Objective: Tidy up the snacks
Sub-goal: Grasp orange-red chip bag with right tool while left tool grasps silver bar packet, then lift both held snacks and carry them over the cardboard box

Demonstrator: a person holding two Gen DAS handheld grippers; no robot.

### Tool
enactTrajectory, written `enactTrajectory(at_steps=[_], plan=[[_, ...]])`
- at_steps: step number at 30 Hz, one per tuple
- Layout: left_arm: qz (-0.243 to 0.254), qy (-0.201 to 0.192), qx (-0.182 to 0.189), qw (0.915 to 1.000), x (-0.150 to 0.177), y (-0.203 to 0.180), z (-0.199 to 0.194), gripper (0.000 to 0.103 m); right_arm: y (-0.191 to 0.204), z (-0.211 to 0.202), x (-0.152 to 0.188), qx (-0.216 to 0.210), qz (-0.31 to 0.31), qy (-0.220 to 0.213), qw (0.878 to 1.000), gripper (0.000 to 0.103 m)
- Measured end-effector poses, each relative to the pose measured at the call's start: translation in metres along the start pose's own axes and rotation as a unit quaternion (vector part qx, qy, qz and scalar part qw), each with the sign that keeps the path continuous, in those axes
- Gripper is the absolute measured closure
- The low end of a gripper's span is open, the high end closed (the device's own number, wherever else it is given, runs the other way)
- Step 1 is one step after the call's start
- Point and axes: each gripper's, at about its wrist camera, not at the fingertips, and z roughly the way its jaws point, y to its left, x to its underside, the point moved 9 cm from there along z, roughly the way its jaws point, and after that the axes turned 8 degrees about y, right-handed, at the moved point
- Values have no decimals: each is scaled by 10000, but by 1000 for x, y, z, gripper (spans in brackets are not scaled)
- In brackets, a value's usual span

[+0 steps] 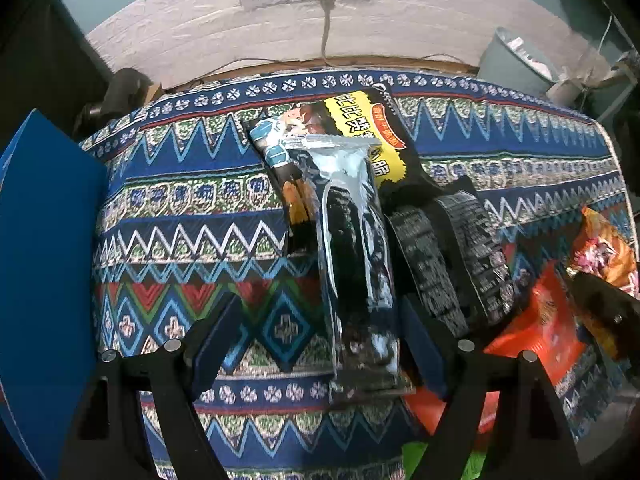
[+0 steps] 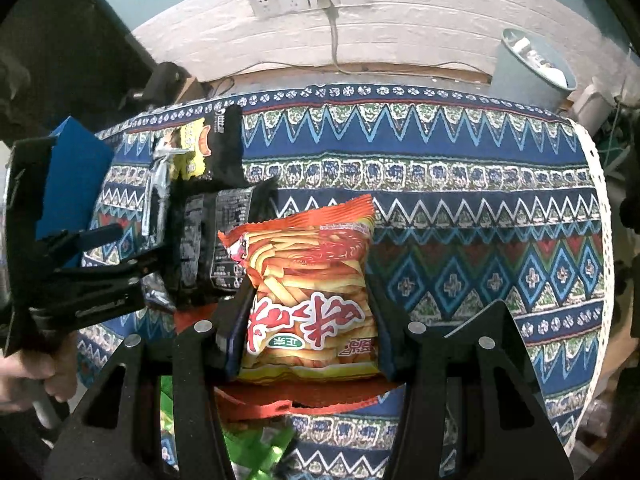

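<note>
Right hand-held gripper (image 2: 310, 332) is clamping the orange-and-yellow crinkly snack bag (image 2: 308, 304) above the patterned-cloth counter (image 2: 460, 184). Left hand-held gripper (image 1: 316, 340) is spread wide around the clear-and-black foil packet (image 1: 356, 248); better centring before squeezing.

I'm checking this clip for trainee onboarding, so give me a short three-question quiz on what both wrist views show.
1. True or false: the right gripper is closed on the orange snack bag.
2. What lies between the left gripper's fingers? A) a green bag B) a long dark packet with a clear wrapper C) nothing
3. Fill in: on the patterned tablecloth, the black and yellow snack bag lies nearer the ____ with the sockets.

Key: 1 true. 2 B, the long dark packet; the left gripper looks open around it. 3 wall.
</note>
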Motion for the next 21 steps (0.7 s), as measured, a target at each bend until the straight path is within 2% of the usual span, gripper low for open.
enactTrajectory(at_steps=[8,10,12,13,14,21], plan=[[-49,17,-118,9999,-12,3,17,22,-1,6,-9,-64,-18,-18,10000,52],[-38,-54,-100,9999,-14,4,17,29,-1,7,-10,-73,-8,-26,10000,52],[11,-145,-135,9998,-18,4,15,50,-1,7,-12,-69,-15,-27,10000,52],[66,-175,-127,9997,-19,3,15,55,-1,8,-12,-52,-23,-22,10000,52],[122,-206,-89,9997,-22,4,12,72,0,8,-13,-43,-29,-24,10000,52],[555,-551,-273,9966,-19,-7,-8,72,9,11,-16,26,-126,-20,9999,52]])
